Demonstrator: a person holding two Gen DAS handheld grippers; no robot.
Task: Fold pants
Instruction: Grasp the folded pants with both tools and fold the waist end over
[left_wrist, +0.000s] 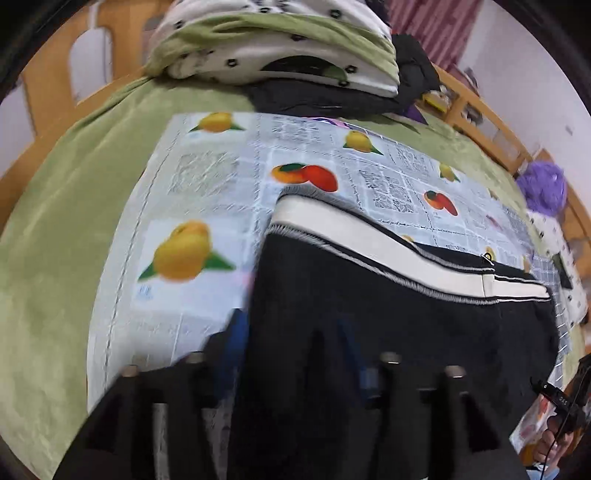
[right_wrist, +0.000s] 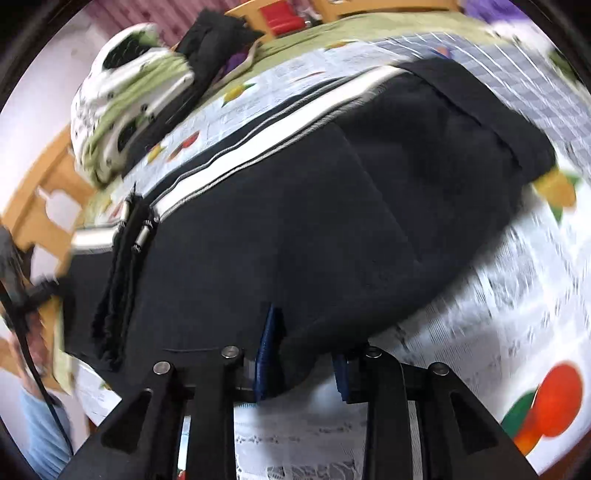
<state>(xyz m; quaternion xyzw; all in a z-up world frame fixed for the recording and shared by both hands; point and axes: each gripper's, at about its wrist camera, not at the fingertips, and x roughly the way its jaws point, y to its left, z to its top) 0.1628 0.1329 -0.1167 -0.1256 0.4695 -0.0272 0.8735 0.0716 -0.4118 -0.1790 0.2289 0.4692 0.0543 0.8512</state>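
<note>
The black pants (left_wrist: 369, 332) with white side stripes (left_wrist: 369, 243) lie on a fruit-printed cloth (left_wrist: 207, 192). In the left wrist view the dark fabric drapes over my left gripper (left_wrist: 291, 347); its blue fingers (left_wrist: 236, 332) stand at the fabric's edge, and the cloth hides how far apart they are. In the right wrist view the pants (right_wrist: 314, 206) fill the middle. My right gripper (right_wrist: 306, 354) has its blue fingers (right_wrist: 269, 347) around a fold of the black fabric, with the pants lifted off the cloth.
A green blanket (left_wrist: 55, 240) covers the bed under the fruit cloth. A pile of folded bedding (left_wrist: 280, 48) and dark clothes (left_wrist: 332, 99) sits at the far end. A wooden rail (left_wrist: 476, 114) runs on the right, with a purple item (left_wrist: 543, 184).
</note>
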